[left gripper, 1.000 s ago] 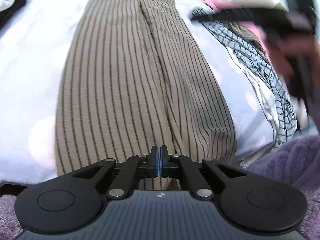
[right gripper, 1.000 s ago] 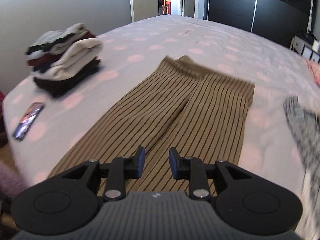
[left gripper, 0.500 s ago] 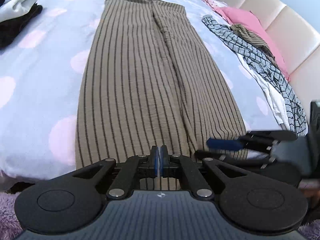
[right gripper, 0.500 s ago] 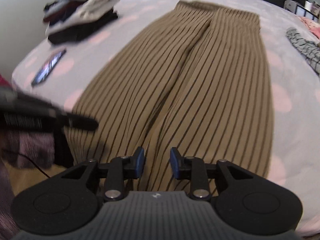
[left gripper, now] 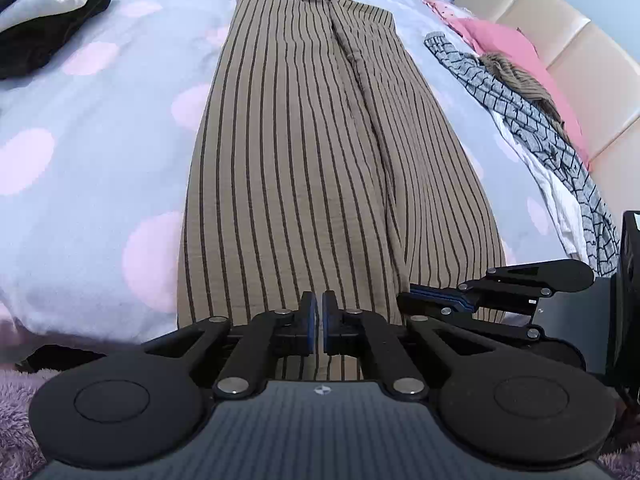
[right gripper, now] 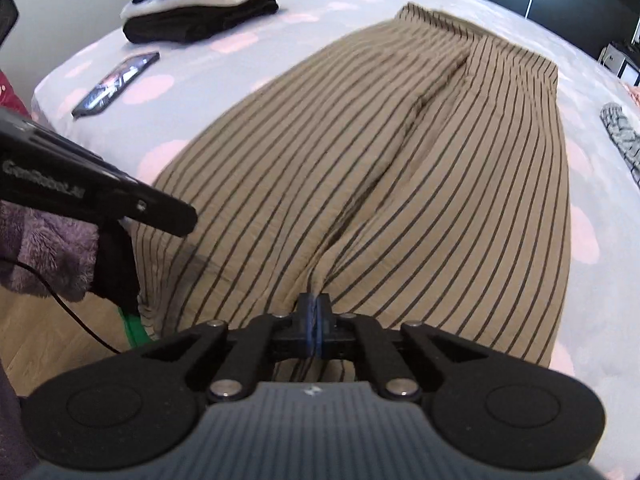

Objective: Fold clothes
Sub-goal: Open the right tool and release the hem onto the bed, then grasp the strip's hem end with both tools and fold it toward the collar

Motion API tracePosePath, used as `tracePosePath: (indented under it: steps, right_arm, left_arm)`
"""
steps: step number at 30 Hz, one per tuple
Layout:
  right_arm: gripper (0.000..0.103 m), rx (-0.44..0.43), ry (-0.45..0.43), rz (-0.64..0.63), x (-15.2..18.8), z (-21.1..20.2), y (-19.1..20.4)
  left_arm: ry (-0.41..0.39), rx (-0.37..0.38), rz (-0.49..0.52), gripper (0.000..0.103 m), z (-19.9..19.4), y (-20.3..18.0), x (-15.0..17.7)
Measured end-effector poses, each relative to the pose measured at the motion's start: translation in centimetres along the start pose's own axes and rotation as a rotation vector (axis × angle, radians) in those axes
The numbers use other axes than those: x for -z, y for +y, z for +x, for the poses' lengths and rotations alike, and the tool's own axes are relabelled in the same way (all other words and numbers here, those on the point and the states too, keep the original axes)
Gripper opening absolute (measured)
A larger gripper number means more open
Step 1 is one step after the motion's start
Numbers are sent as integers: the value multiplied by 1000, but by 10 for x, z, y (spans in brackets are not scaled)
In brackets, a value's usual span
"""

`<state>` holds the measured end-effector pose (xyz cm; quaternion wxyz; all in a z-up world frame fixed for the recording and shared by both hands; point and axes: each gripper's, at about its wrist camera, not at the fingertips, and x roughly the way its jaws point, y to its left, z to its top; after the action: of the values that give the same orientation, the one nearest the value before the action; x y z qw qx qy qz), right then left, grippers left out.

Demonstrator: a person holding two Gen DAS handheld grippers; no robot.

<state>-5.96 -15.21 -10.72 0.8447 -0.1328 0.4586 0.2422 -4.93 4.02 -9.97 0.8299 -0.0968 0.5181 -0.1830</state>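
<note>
Tan trousers with dark stripes [left gripper: 320, 152] lie flat and lengthwise on the bed, waistband at the far end, hems at the near edge; they also show in the right wrist view [right gripper: 380, 168]. My left gripper [left gripper: 319, 328] sits at the near hem, its jaws a narrow slit apart, with no cloth visibly between them. My right gripper [right gripper: 314, 324] is shut on the trousers' near hem, where the cloth puckers into the pads. It also shows in the left wrist view [left gripper: 436, 298] at the right hem. The left gripper's body [right gripper: 100, 196] appears at the left in the right wrist view.
The bed sheet [left gripper: 100, 120] is pale with pink dots. A stack of folded clothes [right gripper: 200, 4] and a phone [right gripper: 116, 82] lie far left. A grey patterned garment [left gripper: 540, 136] and pink pillow [left gripper: 516, 52] lie right. Purple fleece [right gripper: 44, 248] and wood floor [right gripper: 60, 340] are below.
My right gripper dropped to the near hem and closed on it. My left gripper's jaws parted slightly. Both views moved lower and closer to the bed edge.
</note>
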Motion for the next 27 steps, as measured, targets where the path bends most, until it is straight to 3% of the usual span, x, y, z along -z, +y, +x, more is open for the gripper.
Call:
tracePosePath:
  steps: [3,6,9,12,15,17,20,23,27]
  right_arm:
    - [21,-39,16,3,1,-7,-2]
    - [32,-66,37,4,-1,-19,-14]
    - [37,-68,46,27,-5,-31,-32]
    - [40,-69,75,101,5,-43,-58]
    - [56,-81,128,229,26,-47,-86]
    - [56,-95,158,338,42,-46,-103]
    - [56,-99,181,417,60,-40,-119]
    - [56,-125,215,463,78,-27,-132]
    - [57,-183,231,502,92,-12,-139]
  left_arm:
    - [25,10,17,22,-3,0,-1]
    - [65,35,53,28,-10,1,-8]
    - [88,48,86,47,-21,8,-13]
    - [147,29,145,48,-22,16,-13]
    - [229,30,144,49,-15,32,-8]
    - [264,62,118,49,-10,43,-3]
    - [272,98,97,51,-2,54,3]
    - [267,74,104,52,5,61,8]
    - [228,62,179,52,11,59,11]
